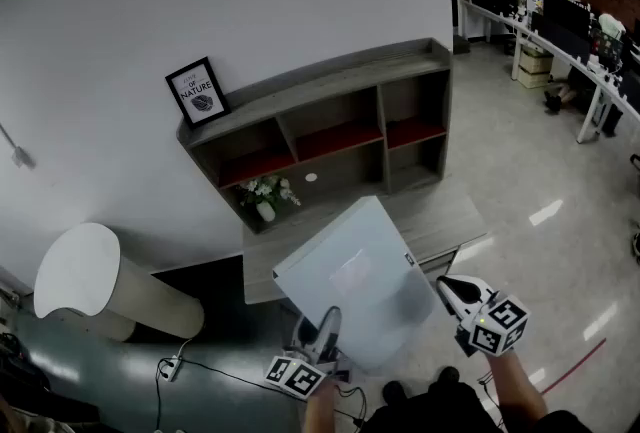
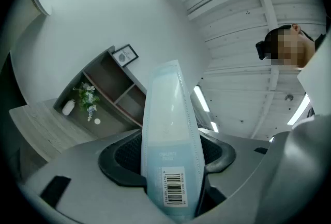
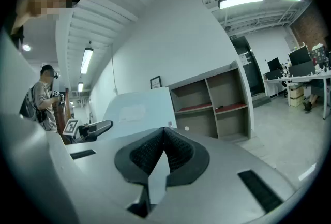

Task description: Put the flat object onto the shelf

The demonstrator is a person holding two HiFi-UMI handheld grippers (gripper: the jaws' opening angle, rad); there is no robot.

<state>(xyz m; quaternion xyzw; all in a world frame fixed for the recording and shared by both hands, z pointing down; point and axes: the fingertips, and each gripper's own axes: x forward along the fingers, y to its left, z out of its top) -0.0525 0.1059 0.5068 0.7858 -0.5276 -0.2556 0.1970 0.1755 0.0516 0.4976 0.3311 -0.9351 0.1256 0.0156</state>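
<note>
The flat object (image 1: 355,271), a pale blue-white pack with a barcode label, is up in the air near the person, over the floor on the near side of the shelf (image 1: 330,136). Its broad face is turned up towards the head view. Its far corner reaches over the low wooden platform (image 1: 450,221) in front of the shelf.

The left tongs (image 1: 325,321) are clamped on the pack's near corner. In the left gripper view both black pads press on the pack (image 2: 168,114), which stands edge-on between them with the barcode nearest the camera. The left hand (image 1: 325,403) comes in from the near edge, and its tongs point away towards the shelf, tipped a little upward. The marker cube (image 1: 297,376) sits just behind the jaws.

The right tongs (image 1: 452,293) are close beside the pack's right edge, and I cannot tell whether they touch it. In the right gripper view these tongs (image 3: 164,137) are closed, pad tips together, with nothing between them. The pack (image 3: 139,109) lies to their left, with the left tongs (image 3: 90,129) beyond it. The right hand (image 1: 510,366) is held out about level, aimed at the shelf (image 3: 217,101).

On the shelf's top left stands a framed picture (image 1: 197,92). A vase of flowers (image 1: 268,196) stands at the shelf's lower left. Desks with monitors (image 1: 570,31) line the far right
</note>
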